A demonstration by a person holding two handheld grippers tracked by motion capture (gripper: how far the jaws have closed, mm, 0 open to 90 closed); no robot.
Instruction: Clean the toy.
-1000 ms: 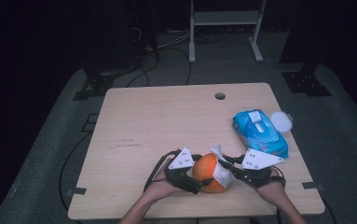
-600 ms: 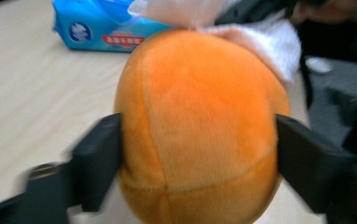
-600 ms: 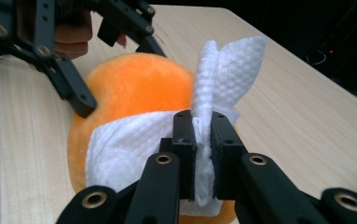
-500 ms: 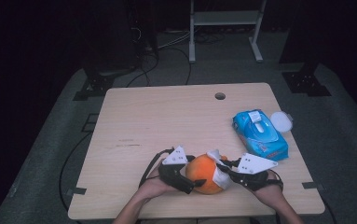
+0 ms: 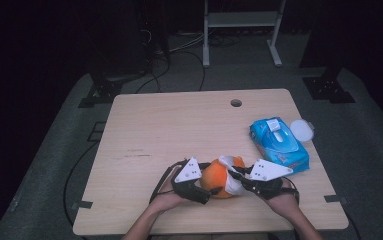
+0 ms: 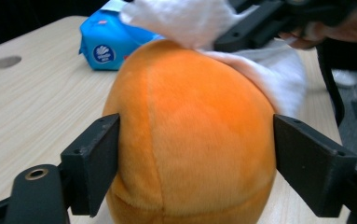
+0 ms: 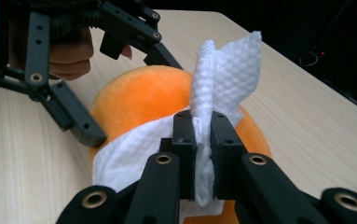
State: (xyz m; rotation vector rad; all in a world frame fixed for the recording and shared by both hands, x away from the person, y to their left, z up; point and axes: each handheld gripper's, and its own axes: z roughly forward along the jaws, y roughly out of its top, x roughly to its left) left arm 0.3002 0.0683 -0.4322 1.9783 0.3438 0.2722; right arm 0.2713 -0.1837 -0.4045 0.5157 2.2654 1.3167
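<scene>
Plush orange (image 6: 190, 140) sits clamped between closing left tongs (image 6: 195, 163); right tongs (image 7: 203, 154) pinch a wipe (image 7: 223, 70) against it.

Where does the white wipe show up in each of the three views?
High view: the white wipe lies low and centre, draped over the right side of the orange plush ball.
Left gripper view: the wipe is at top, centre to right, over the ball's far side.
Right gripper view: the wipe stands in the middle, pinched by the right gripper.
Shared landmark: the orange plush ball.
</scene>
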